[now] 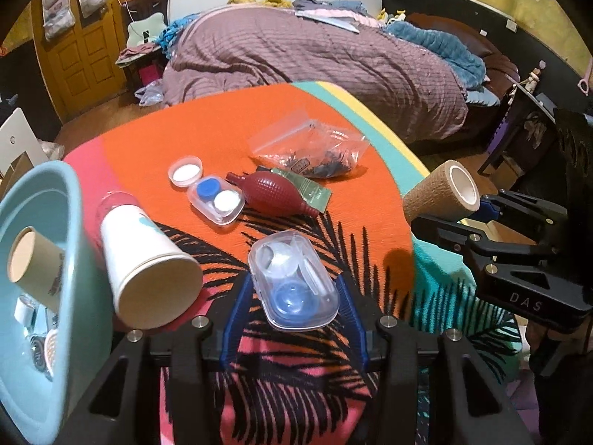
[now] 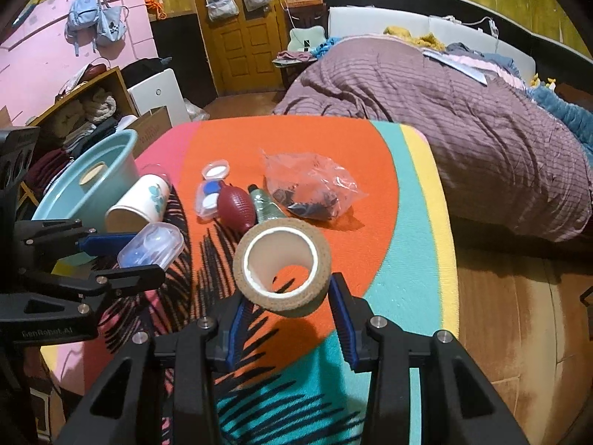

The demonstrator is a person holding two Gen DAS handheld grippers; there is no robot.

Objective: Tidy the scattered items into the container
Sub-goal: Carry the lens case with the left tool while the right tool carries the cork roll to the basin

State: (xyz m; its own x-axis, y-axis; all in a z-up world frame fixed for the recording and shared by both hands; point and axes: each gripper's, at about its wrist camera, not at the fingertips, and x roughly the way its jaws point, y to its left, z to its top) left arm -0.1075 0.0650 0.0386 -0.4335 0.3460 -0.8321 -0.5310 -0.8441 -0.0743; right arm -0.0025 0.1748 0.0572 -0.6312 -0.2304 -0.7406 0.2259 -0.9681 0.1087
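Both tools are loaded and the carry to the container is the step in hand; the left tool (image 1: 294, 293) is clamped on a clear plastic contact-lens case with a blue well inside (image 1: 294, 282), its blue pads (image 1: 237, 307) pressed to the case's two long sides, and the case appears lifted just above the surface (image 1: 333, 111), a bright orange, pink and teal cloth printed with black fronds; the right tool (image 2: 285, 296) grips a tan roll of fabric tape with a white core (image 2: 283, 265), held clear of the cloth with its hollow facing the camera.

The container, a pale blue plastic basin (image 1: 70, 200), sits at the left edge of the surface, just beside the left tool; a brown cardboard tube (image 1: 31, 259) already lies in it with some small things I cannot make out.

A white paper cup lying on its side (image 1: 148, 270) rests against the basin's rim; a second small lens case with blue and white caps (image 1: 217, 200), a dark red rubber bulb (image 1: 272, 194), a green sachet (image 1: 309, 189), a round white lid (image 1: 185, 172) and a clear zip bag of dark bits (image 1: 309, 148) are still scattered.

The next move probably calls for swinging the left tool over the cup and rim before letting go; the right has farther to travel and should wait its turn.
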